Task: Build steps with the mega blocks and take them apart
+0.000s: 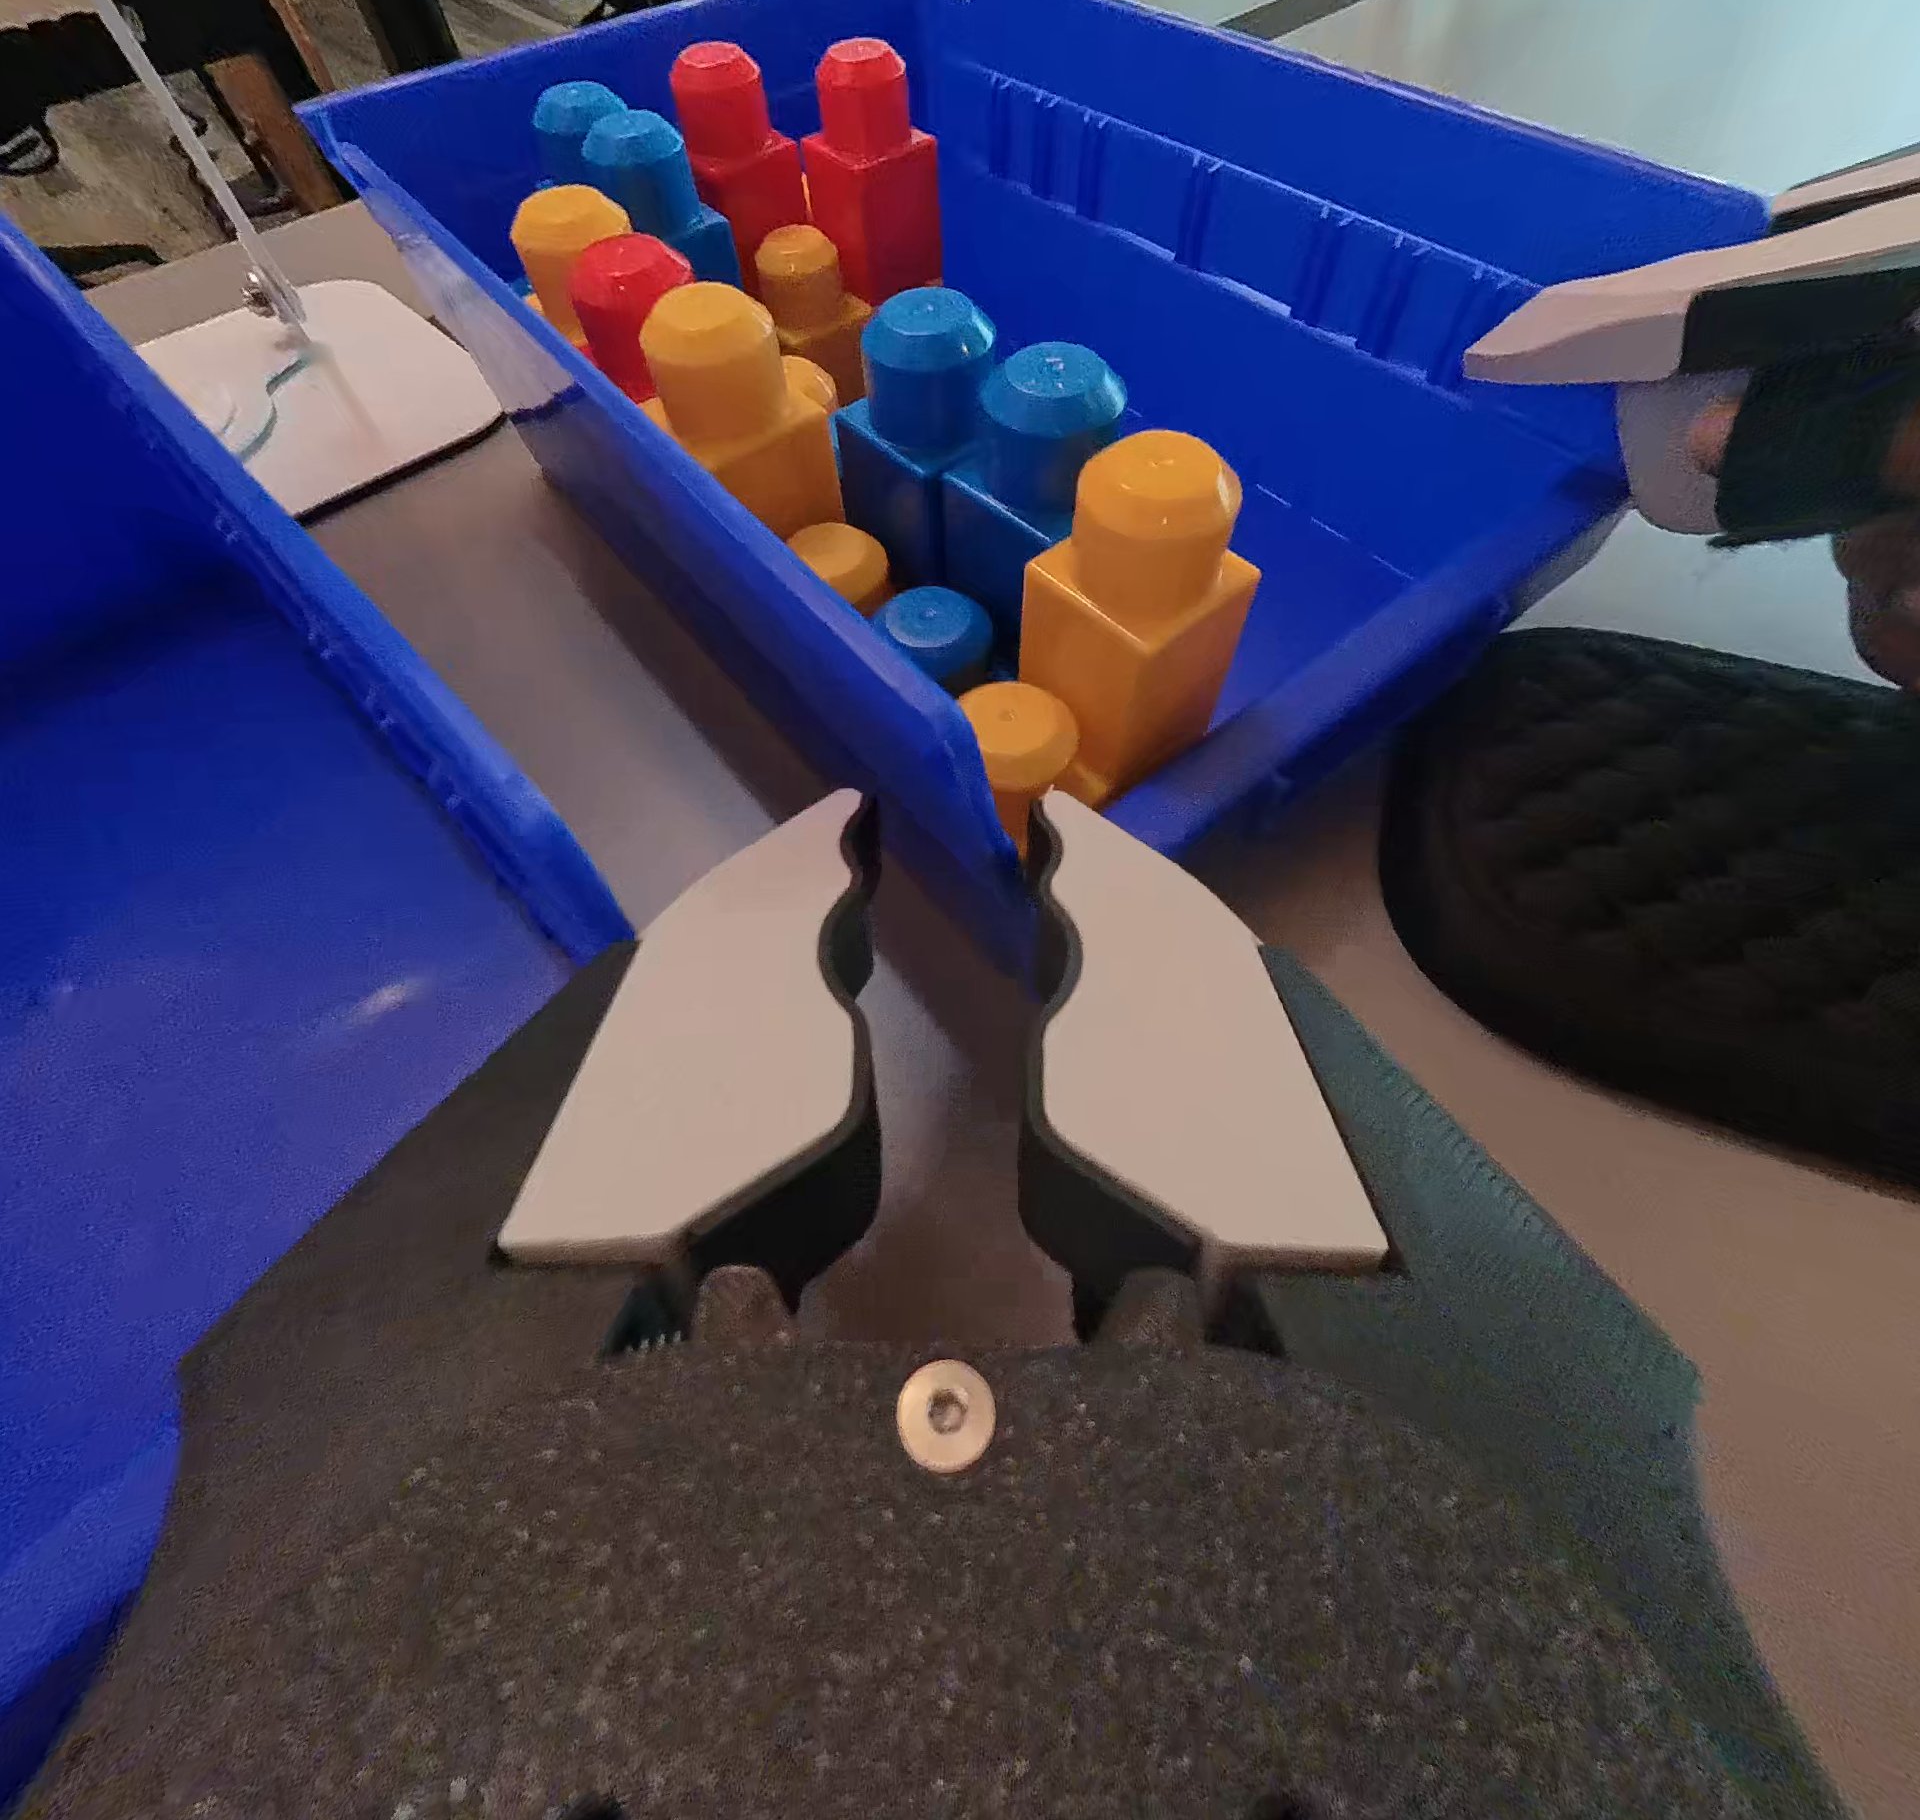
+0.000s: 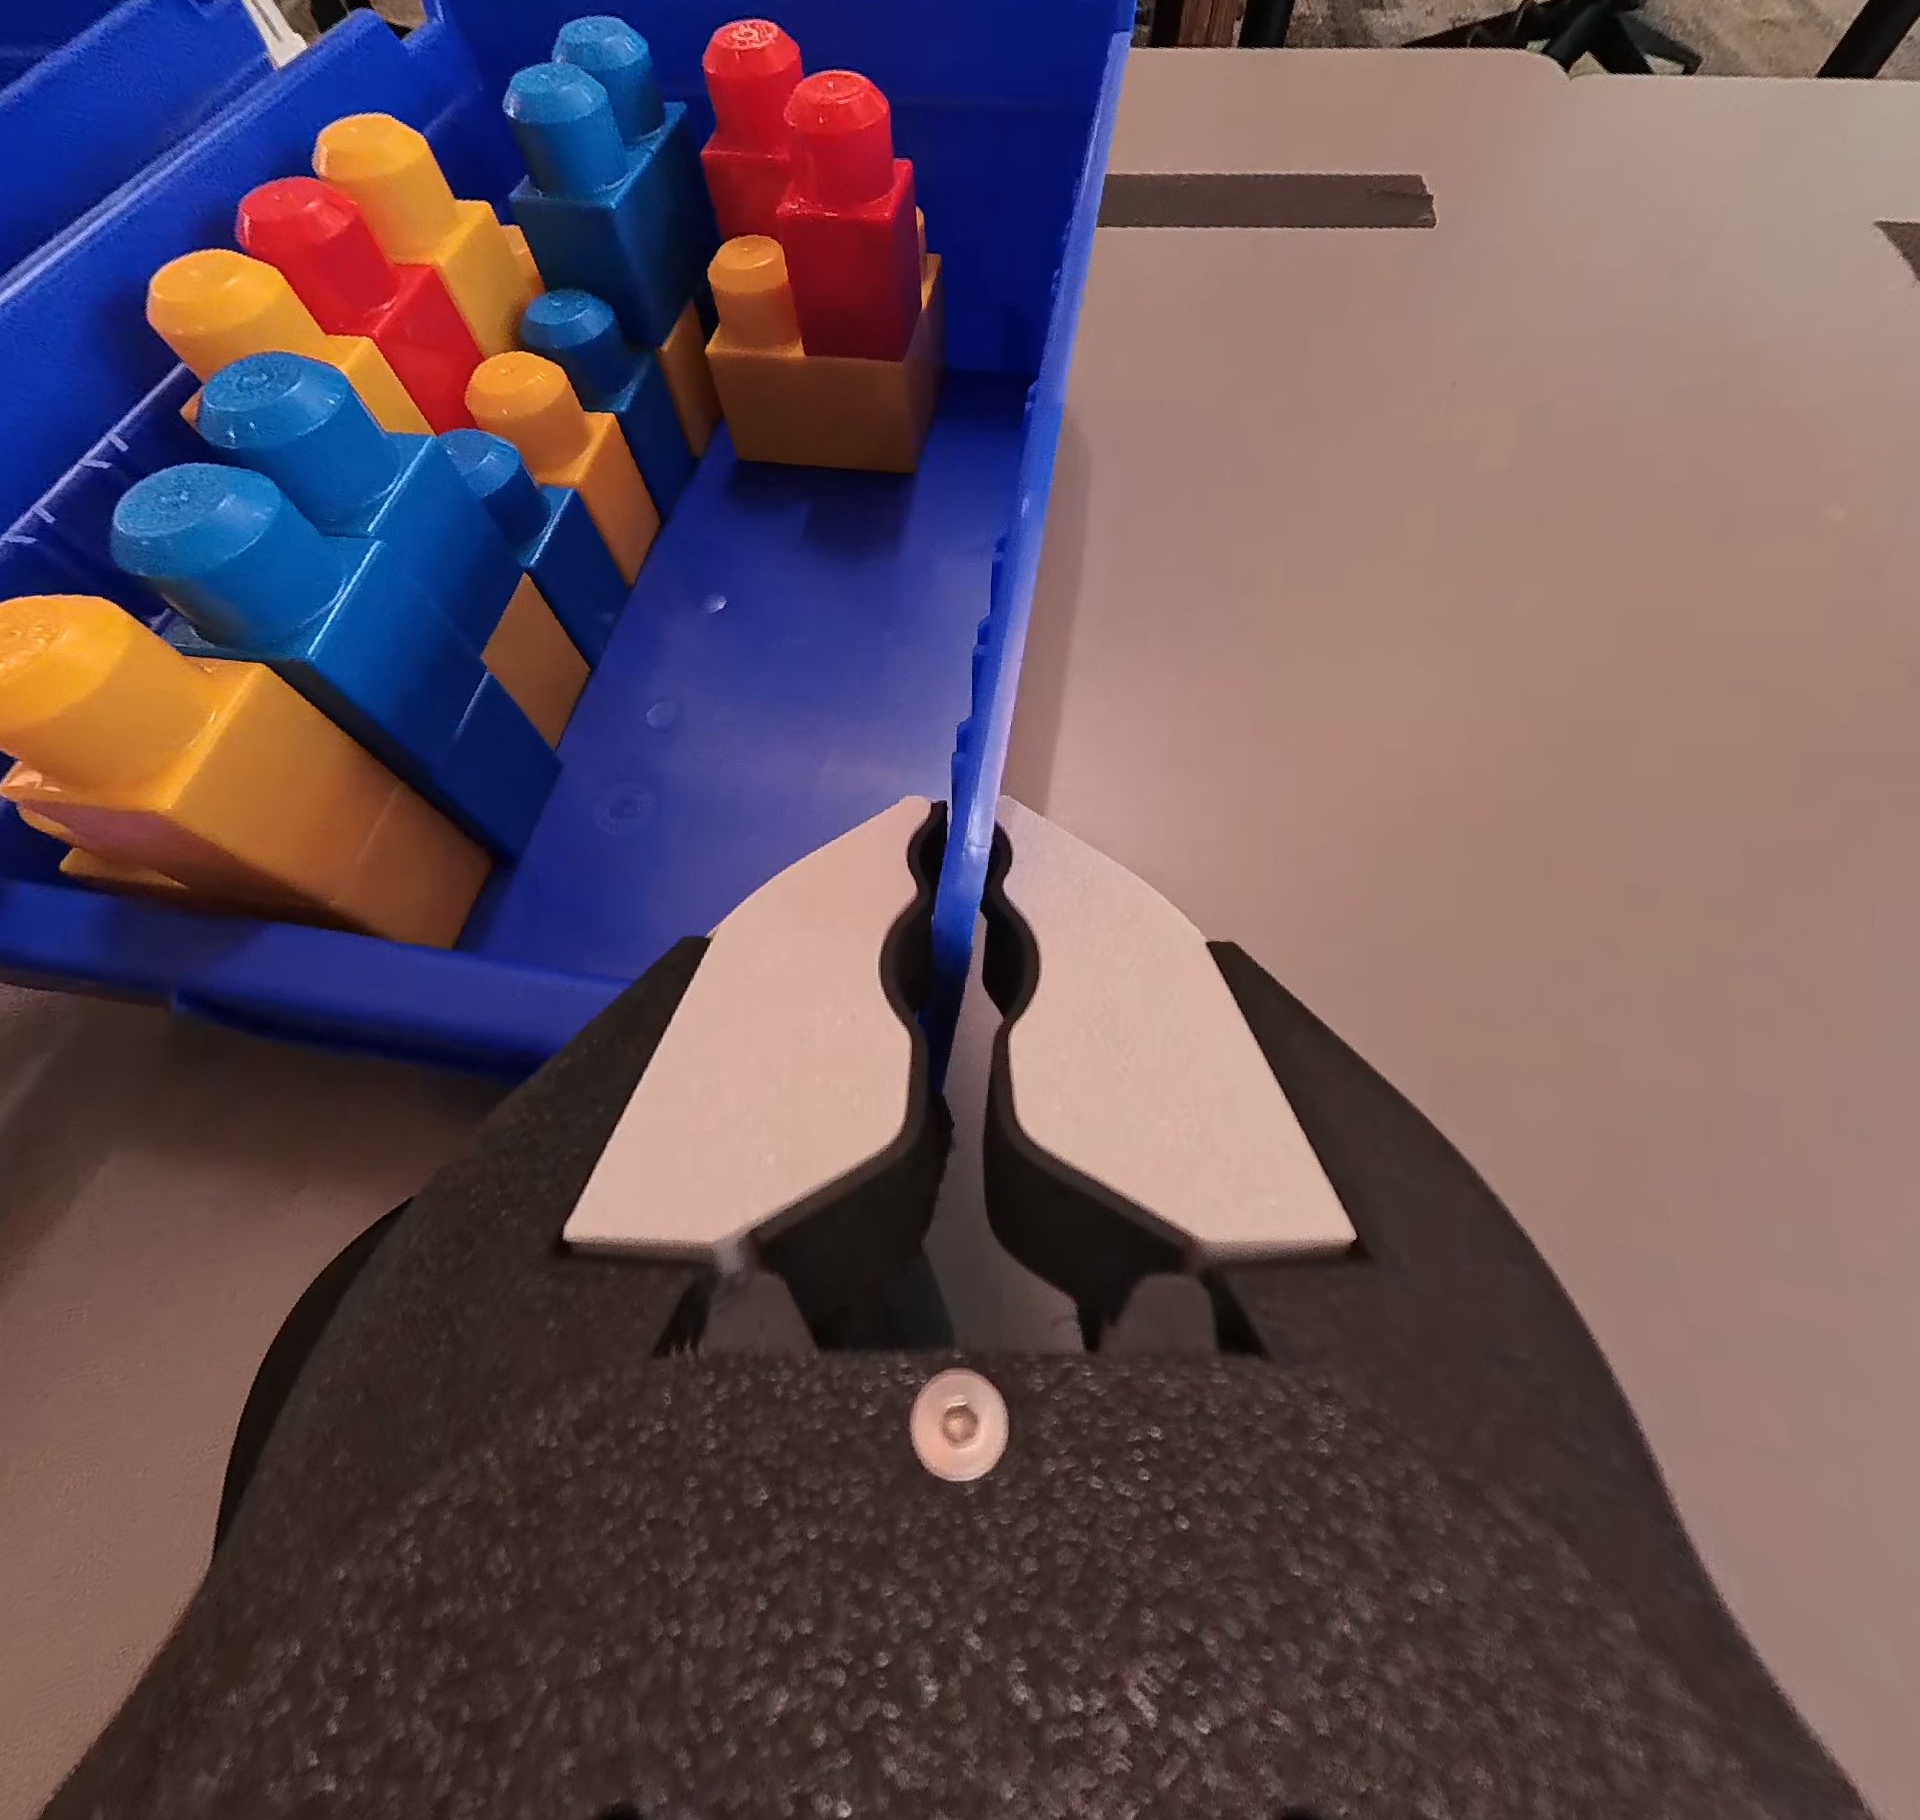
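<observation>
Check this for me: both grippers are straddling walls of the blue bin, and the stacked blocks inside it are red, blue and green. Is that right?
Not quite. The blocks are red, blue and yellow-orange; none is green, as both wrist views show. The rest holds: the left gripper and the right gripper each have fingers on either side of a wall of the blue bin.

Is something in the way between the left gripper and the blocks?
Yes. The blue bin's near wall stands between the left gripper and the blocks inside. The top of the bin is open, so nothing visible blocks a reach from above.
</observation>
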Action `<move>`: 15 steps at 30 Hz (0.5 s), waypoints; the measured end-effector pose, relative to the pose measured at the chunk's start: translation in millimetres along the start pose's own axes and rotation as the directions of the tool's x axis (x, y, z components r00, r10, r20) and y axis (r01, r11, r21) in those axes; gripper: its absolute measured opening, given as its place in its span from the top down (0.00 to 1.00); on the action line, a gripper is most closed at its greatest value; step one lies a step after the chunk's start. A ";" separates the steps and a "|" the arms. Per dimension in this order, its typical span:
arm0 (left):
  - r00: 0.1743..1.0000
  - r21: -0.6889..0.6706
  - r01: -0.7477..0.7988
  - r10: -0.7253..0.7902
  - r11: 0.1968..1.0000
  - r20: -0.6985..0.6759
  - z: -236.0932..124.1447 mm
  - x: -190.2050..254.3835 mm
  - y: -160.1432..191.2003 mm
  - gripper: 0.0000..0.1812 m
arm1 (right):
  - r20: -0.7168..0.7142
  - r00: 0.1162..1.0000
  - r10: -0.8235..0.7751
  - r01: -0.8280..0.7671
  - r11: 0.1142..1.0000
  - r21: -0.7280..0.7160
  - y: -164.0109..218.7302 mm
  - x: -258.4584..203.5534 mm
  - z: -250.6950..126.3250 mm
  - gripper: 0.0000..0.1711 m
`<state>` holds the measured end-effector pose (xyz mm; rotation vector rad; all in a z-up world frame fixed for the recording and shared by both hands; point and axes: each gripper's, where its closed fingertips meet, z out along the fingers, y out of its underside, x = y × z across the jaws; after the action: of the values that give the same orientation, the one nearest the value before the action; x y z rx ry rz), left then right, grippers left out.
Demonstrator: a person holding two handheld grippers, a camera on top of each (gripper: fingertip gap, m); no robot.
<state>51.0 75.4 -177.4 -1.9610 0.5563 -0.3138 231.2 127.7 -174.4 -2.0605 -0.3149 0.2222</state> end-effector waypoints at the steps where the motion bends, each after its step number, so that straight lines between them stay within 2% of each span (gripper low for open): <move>1: 1.000 -0.011 -0.001 0.001 1.000 0.001 3.9 1.5 0.2 0.88 | 0.003 1.000 -0.002 0.002 1.000 0.003 0.1 -0.3 -0.5 0.98; 3: 0.999 -0.022 -0.026 0.027 0.999 0.035 8.9 1.1 -1.6 0.86 | -0.005 1.000 -0.011 0.011 1.000 0.011 0.1 0.7 -1.6 0.98; 4: 0.996 -0.031 -0.054 0.056 0.998 0.066 11.2 -2.2 -1.6 0.89 | -0.010 1.000 -0.015 0.015 1.000 0.015 0.1 1.8 -2.4 0.98; 9: 0.966 -0.032 -0.211 0.213 0.977 0.146 13.8 -0.8 -7.0 0.92 | -0.047 0.998 -0.053 0.055 0.998 0.044 -0.9 6.8 -11.9 0.98; 12: 0.959 0.010 -0.245 0.241 0.970 0.148 4.3 3.6 -20.1 0.92 | -0.039 0.998 -0.043 0.046 0.997 0.064 -9.1 6.2 -24.0 0.98; 15: 0.956 0.044 -0.252 0.242 0.967 0.169 -15.7 1.1 -39.5 0.93 | -0.033 0.997 -0.071 0.074 0.990 0.117 -35.8 -3.6 -43.2 0.98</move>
<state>54.5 77.0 -135.1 -1.8108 0.6686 -0.0142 235.4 107.6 -122.1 -1.9300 -0.3502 0.1631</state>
